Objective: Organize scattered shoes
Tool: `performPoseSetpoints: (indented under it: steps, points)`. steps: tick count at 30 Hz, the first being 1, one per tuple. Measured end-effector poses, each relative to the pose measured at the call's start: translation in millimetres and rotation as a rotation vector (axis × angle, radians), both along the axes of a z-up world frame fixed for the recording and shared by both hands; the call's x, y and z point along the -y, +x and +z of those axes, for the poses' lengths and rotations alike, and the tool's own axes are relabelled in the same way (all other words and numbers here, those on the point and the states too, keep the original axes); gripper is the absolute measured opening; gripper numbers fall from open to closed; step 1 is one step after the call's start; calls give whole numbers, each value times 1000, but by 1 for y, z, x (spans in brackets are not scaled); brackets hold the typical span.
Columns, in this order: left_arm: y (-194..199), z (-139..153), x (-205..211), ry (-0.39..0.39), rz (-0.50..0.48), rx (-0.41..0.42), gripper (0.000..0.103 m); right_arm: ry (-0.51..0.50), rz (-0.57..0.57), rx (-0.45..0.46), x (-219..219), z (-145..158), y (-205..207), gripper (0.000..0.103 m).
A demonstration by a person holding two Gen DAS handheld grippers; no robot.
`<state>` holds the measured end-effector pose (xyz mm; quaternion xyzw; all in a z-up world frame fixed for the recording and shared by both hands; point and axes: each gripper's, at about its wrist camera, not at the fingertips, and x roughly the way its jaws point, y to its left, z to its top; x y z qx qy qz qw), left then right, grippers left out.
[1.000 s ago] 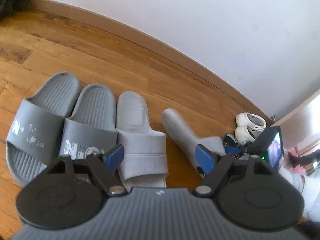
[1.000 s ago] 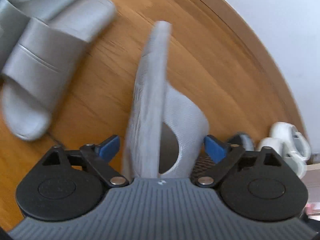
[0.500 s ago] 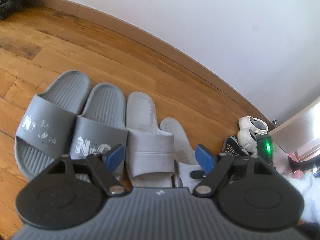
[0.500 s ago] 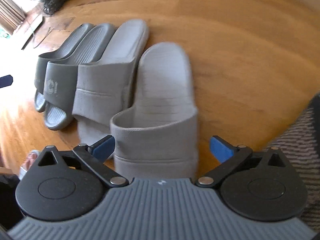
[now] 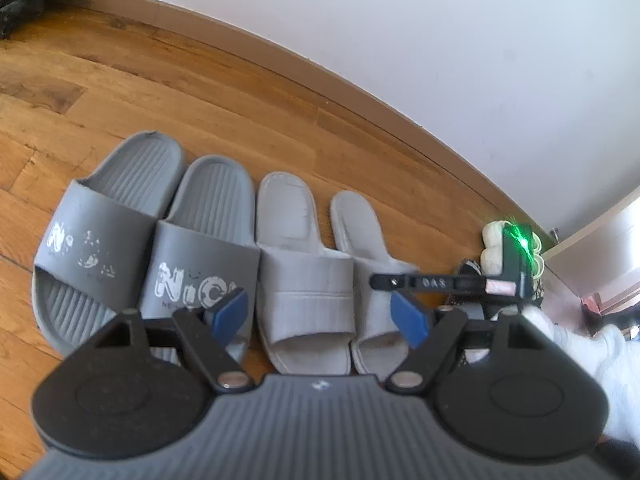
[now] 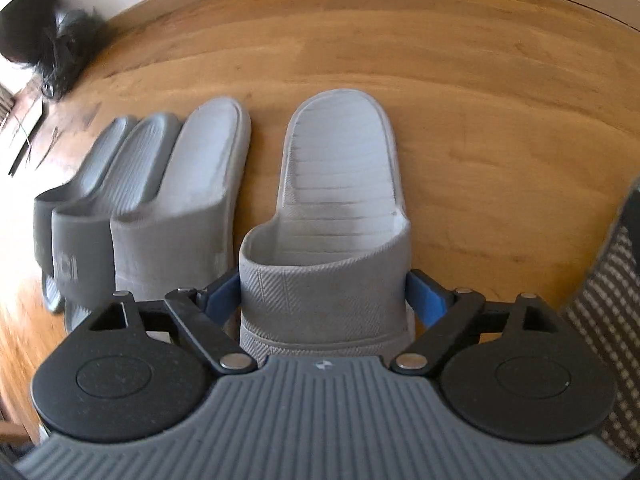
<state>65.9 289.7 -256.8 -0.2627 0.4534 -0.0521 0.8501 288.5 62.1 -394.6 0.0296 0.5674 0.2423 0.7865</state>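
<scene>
Here, right hand-held gripper (image 6: 324, 294) closing around light slipper (image 6: 336, 184), toe hidden, left hand-held gripper (image 5: 320, 312) open.

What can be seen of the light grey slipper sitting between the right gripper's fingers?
The light grey slipper is an open-toed slide with a wide woven-looking strap and a ribbed, paler insole, greyed with wear near the strap. It lies flat and sole-down on the wooden floor, last in a row of four, a narrow gap from its matching slipper. The right gripper straddles its strap, fingers closing at either side; whether they press on it is unclear.
</scene>
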Motion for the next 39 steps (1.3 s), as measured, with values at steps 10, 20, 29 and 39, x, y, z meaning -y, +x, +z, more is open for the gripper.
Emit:
performPoseSetpoints:
  steps: [10,20,29,39]
  points:
    - [0,-5,3,10,-5,-18,78,3,-37,-28,-31,-7,-4,91]
    - [20,7,35,83,-122,54,78,43,-74,5,2,21,-46,100]
    - [50,0,149,166,-582,93,85,60,132,-44,142,93,-98,102]
    - [69,-92,208,521,-896,50,69,-25,-89,-123,270,73,-98,102]
